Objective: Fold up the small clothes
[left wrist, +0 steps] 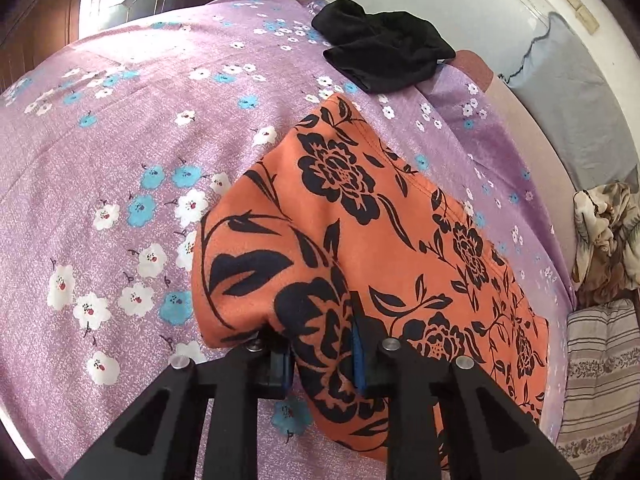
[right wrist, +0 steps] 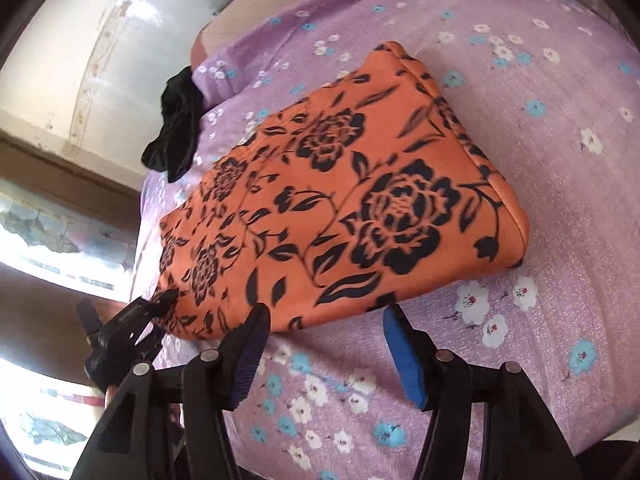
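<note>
An orange garment with black flowers (left wrist: pixel 360 216) lies folded on the purple flowered bedsheet (left wrist: pixel 100 160). My left gripper (left wrist: pixel 322 356) is shut on the garment's near corner; the cloth bunches between the blue pads. In the right wrist view the garment (right wrist: pixel 340 200) lies flat ahead, and the left gripper (right wrist: pixel 160 304) pinches its left corner. My right gripper (right wrist: pixel 324 320) is open and empty, just short of the garment's near edge, blue pads (right wrist: pixel 404 360) apart.
A black garment (left wrist: pixel 384 56) lies crumpled at the far edge of the bed, also in the right wrist view (right wrist: pixel 176 124). A grey pillow (left wrist: pixel 568 92), a crumpled patterned cloth (left wrist: pixel 608 232) and a striped cushion (left wrist: pixel 600 380) sit beyond the bed's right side.
</note>
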A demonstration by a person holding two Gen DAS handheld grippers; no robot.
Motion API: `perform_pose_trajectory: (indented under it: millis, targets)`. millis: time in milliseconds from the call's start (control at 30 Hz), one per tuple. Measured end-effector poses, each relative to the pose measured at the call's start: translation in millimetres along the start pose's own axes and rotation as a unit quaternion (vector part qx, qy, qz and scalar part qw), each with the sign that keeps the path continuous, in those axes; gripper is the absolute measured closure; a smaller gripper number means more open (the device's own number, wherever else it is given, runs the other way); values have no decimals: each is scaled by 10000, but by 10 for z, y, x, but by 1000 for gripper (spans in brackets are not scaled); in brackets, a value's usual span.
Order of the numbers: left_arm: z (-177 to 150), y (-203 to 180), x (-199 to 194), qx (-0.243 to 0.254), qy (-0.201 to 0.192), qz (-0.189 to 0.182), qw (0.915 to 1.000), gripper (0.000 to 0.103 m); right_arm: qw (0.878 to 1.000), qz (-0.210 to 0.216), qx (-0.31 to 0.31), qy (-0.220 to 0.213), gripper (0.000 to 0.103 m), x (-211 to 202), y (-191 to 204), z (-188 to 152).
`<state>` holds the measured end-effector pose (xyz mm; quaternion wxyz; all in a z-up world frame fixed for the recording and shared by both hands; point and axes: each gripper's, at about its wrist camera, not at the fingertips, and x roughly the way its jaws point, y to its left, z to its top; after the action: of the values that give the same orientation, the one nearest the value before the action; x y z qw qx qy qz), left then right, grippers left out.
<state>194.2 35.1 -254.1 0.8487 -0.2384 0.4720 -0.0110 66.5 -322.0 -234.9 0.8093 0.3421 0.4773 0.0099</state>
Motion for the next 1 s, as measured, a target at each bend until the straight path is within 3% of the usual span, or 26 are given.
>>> perform_pose_trajectory:
  millis: [33, 67, 133, 200, 267, 367, 400, 500, 600, 700, 733, 767, 833, 933, 1000]
  targets:
    - [-2, -29, -2, 80, -50, 51, 9999, 81, 9996, -40, -266, -44, 62, -21, 140, -8]
    - [-5, -54, -9, 148, -102, 92, 9998, 81, 9982, -129, -564, -125, 66, -19, 283, -8]
    - [3, -95, 10, 250, -151, 84, 9995, 81, 9929, -287, -1066, -449, 69, 56, 541, 42]
    - [33, -111, 60, 359, -139, 91, 9992, 78, 9893, -256, -1345, -504, 72, 275, 718, 158]
    - [49, -100, 105, 362, -139, 71, 9992, 74, 9874, -283, -1512, -374, 72, 604, 810, 285]
    - [57, -162, 118, 629, -307, 144, 9974, 77, 9884, -387, -1347, 593, 72, 1262, 651, 357]
    - [54, -209, 101, 758, -408, 176, 9961, 80, 9905, -250, -1290, 403, 73, 1238, 633, 369]
    - [35, -455, 12, 1327, -851, 229, 9872, 84, 9869, -187, -1513, 534, 70, 1116, 757, 415]
    - [-120, -853, -159, 2263, -1471, 182, 9627, 85, 9891, 0, -1395, 480, 70, 1028, 691, 478]
    - [-430, -1222, -280, 3254, -1873, 20, 9268, 86, 9930, 472, -955, 514, 68, 931, 535, 629]
    - [-539, -1324, -294, 3542, -1906, -29, 9155, 86, 9932, 689, -809, 472, 64, 883, 483, 692]
    - [-654, -1405, -287, 3793, -1896, -89, 9056, 86, 9926, 936, -651, 415, 43, 845, 434, 771]
    - [-881, -1532, -235, 4233, -1803, -142, 8878, 86, 9882, 1481, -249, 287, 23, 772, 306, 895]
    - [-1161, -1627, -129, 4671, -1514, -212, 8709, 87, 9765, 2119, 278, 294, 23, 765, 128, 1042]
    - [-1305, -1670, -77, 4890, -1376, -207, 8611, 87, 9708, 2321, 436, 424, 23, 843, 100, 1118]
